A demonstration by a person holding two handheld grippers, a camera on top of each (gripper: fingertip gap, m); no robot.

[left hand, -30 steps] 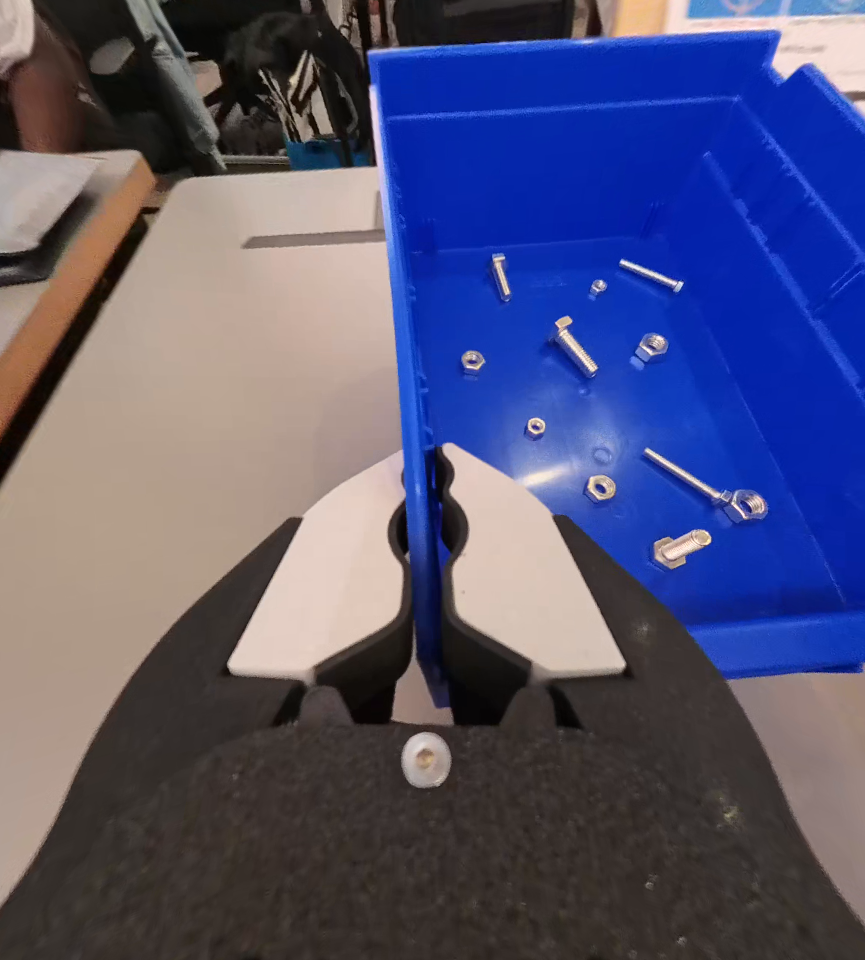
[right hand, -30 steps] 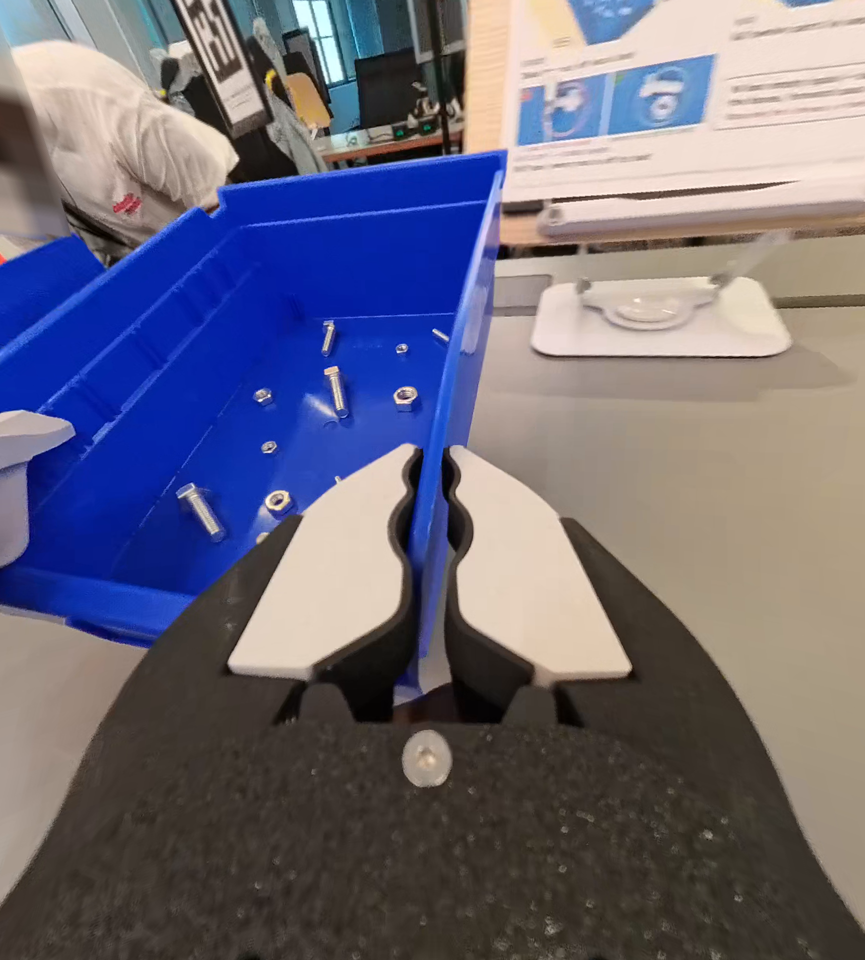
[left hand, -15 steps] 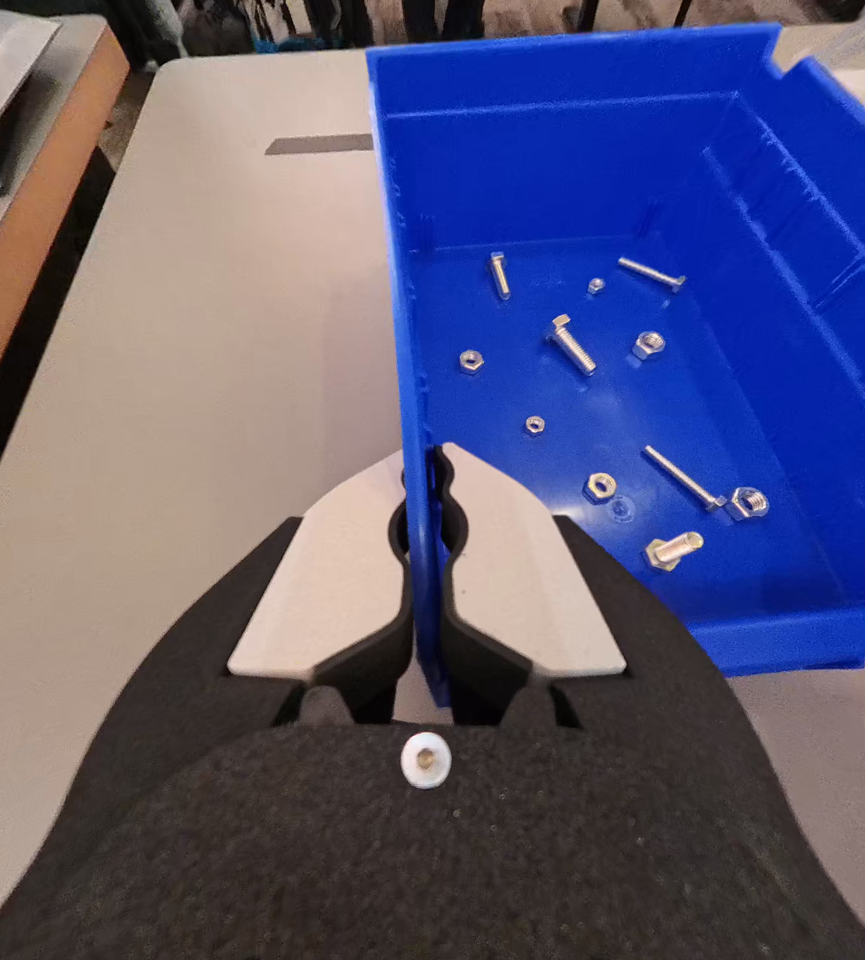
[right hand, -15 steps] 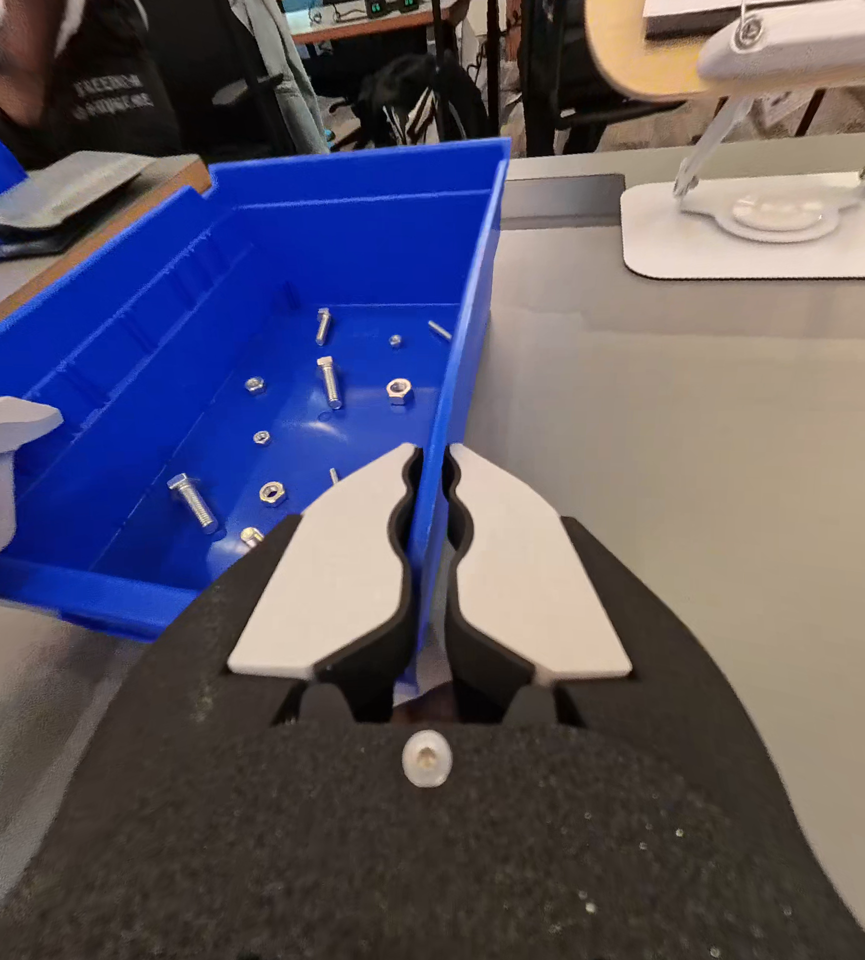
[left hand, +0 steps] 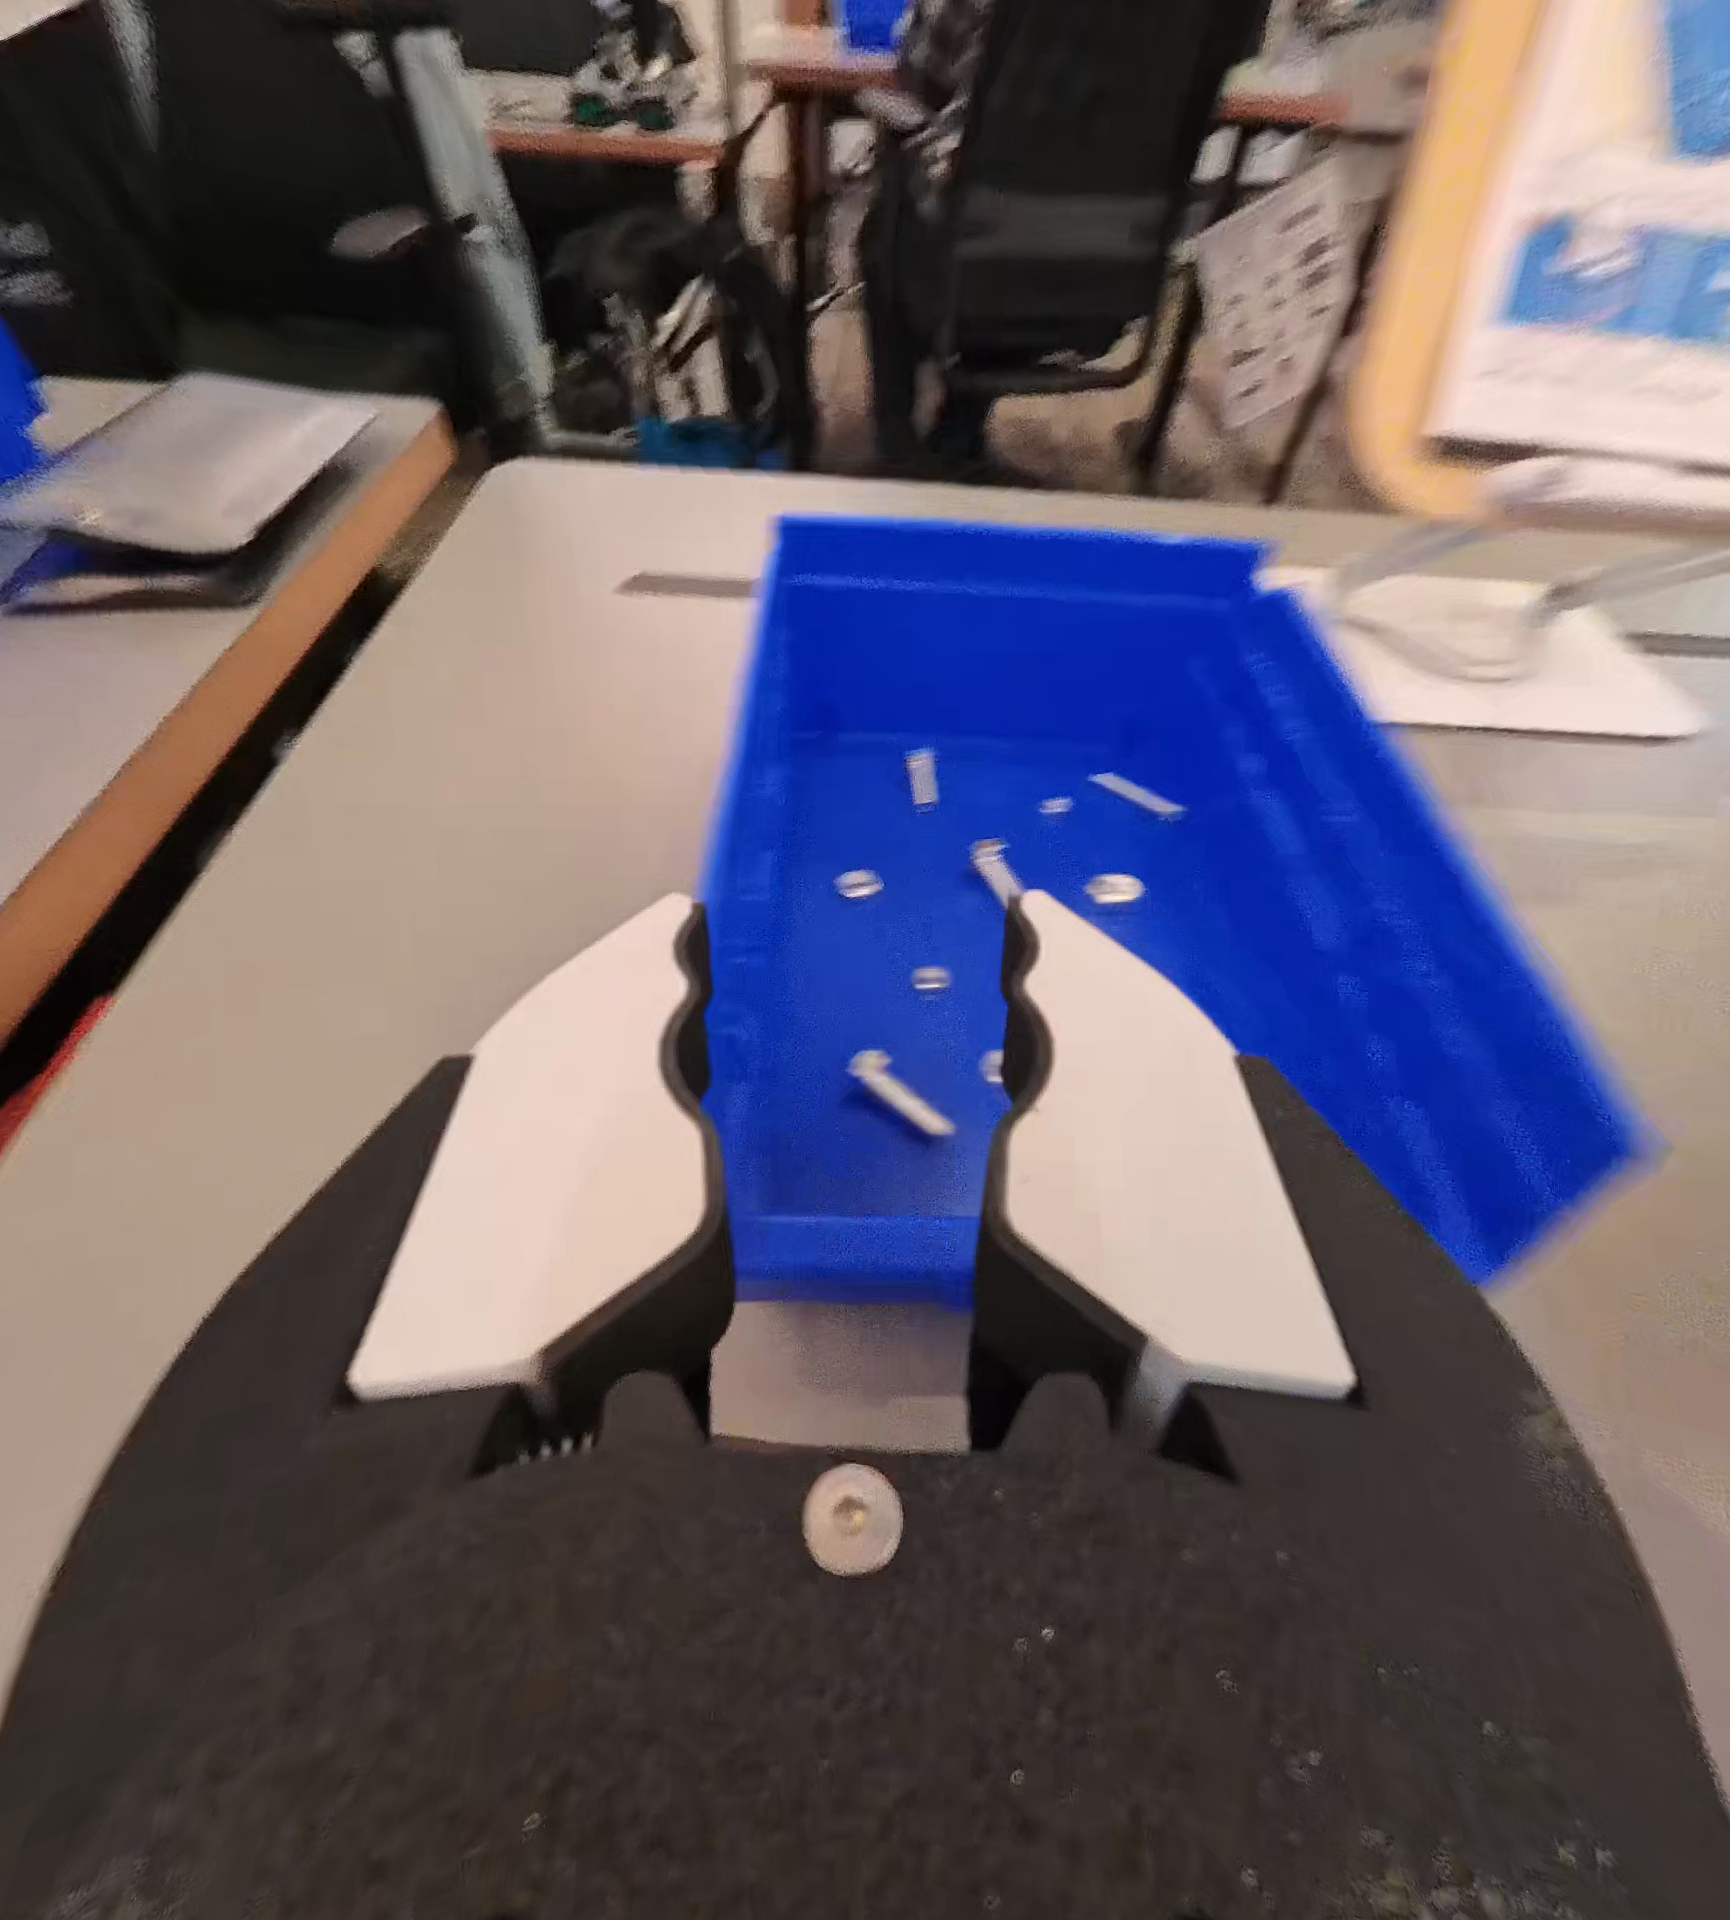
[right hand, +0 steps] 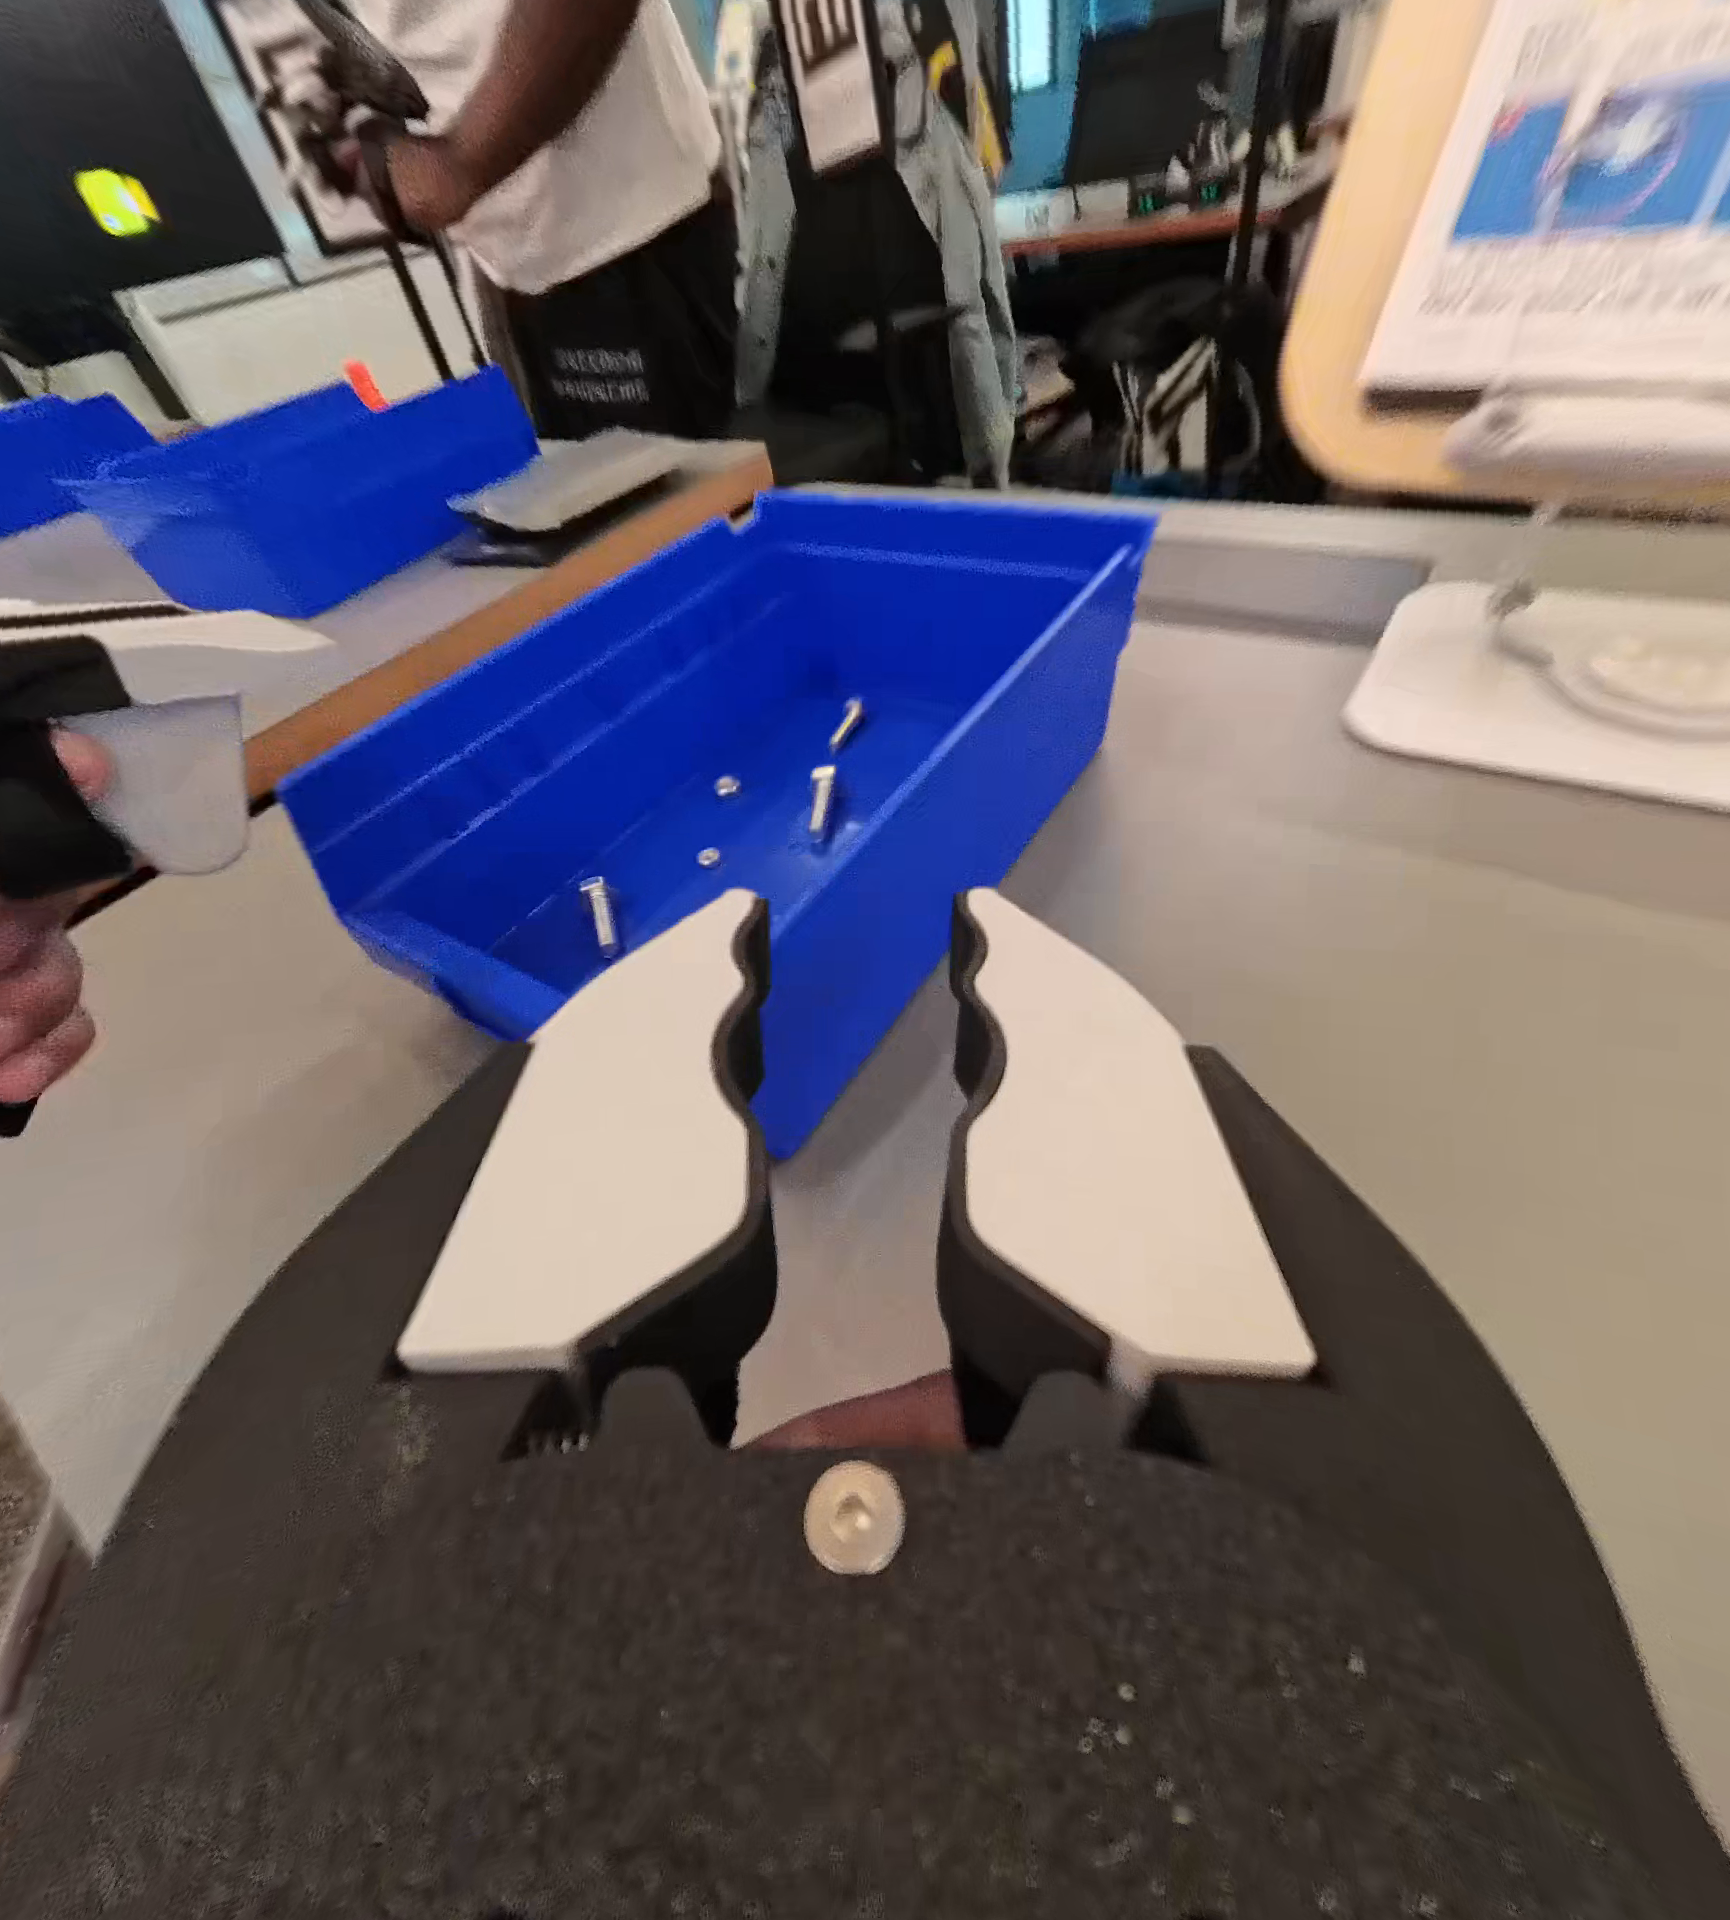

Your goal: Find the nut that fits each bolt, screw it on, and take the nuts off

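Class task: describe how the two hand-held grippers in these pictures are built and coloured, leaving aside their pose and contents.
Both match. The left hand-held gripper and right hand-held gripper each have a black, grainy body, two pale grey fingers with wavy black inner pads, and one silver screw at the centre. No cables show.

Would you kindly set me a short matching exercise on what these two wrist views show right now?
Things:
1. left gripper
2. bin
3. bolts
4. stand

States or places:
A. blue, resting on the table
B. white base, right of the bin
C. open, holding nothing
D. lying loose inside the bin

Pairs: 1-C, 2-A, 3-D, 4-B
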